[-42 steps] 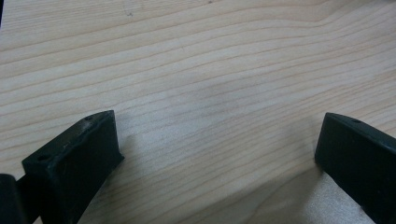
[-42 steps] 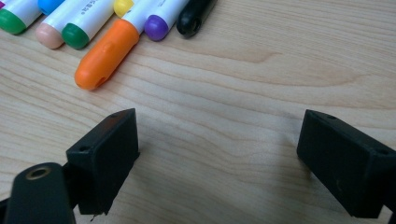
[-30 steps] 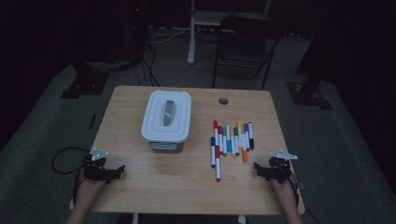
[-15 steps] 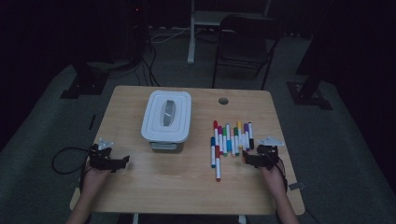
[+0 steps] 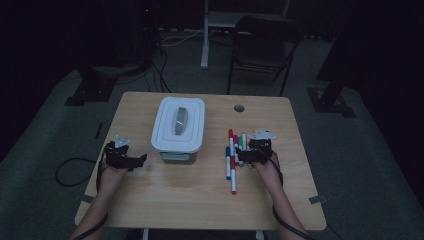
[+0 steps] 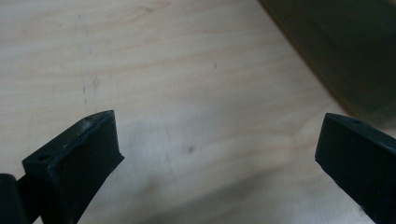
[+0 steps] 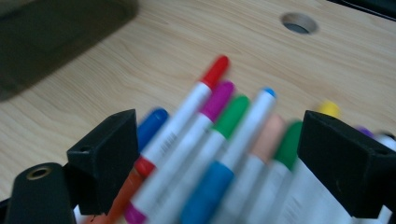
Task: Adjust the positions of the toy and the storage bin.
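Over the last second the right tool [image 5: 242, 156] has moved in from the near right edge of the light wooden table [image 5: 190, 200] to hang over the row of white-barrelled felt markers with coloured caps [image 5: 233, 155]; its jaws are spread wide around several markers, touching none that I can tell; a pick-up looks likely. The left tool [image 5: 142, 159] has edged toward the white lidded plastic storage box [image 5: 178, 124], released, over bare table. Count: one box; two tools; one cable hole [image 5: 239, 108]; five markers show clearly, the rest sit hidden beneath the hand, perhaps ten in all.
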Motion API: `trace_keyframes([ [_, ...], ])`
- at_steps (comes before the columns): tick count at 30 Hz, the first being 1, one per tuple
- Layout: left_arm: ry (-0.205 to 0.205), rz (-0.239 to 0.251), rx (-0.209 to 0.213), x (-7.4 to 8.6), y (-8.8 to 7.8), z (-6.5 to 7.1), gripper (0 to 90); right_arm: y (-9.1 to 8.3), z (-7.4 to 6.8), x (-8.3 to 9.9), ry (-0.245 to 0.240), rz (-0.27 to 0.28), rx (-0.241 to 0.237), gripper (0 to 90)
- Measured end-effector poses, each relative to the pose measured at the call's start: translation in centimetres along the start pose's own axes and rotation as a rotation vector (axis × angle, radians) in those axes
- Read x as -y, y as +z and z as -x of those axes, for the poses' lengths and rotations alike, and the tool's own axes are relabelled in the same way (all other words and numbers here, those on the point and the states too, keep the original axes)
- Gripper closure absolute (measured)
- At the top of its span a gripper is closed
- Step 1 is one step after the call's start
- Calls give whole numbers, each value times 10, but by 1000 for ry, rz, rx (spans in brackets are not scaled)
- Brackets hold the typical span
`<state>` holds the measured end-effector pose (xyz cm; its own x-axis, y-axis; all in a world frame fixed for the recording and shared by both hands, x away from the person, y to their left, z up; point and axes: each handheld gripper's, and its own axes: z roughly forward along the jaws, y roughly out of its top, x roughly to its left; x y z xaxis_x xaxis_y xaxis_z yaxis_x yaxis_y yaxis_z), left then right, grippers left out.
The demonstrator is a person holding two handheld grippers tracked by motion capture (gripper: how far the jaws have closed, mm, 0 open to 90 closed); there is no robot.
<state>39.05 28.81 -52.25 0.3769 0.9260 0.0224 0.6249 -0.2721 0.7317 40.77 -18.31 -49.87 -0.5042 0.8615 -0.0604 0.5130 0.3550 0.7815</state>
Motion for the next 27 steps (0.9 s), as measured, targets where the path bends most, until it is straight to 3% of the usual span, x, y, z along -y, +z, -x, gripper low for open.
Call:
trace_keyframes([
  [6, 9, 0, 9, -16, 14, 1, 5, 25, -19, -21, -38, 4, -27, 124],
  [14, 16, -8, 18, -33, 35, -4, 5, 58, -31, -41, -47, -27, -33, 124],
  [27, 3, -1, 28, -56, 60, -9, 5, 84, -43, -73, -30, -12, -36, 134],
])
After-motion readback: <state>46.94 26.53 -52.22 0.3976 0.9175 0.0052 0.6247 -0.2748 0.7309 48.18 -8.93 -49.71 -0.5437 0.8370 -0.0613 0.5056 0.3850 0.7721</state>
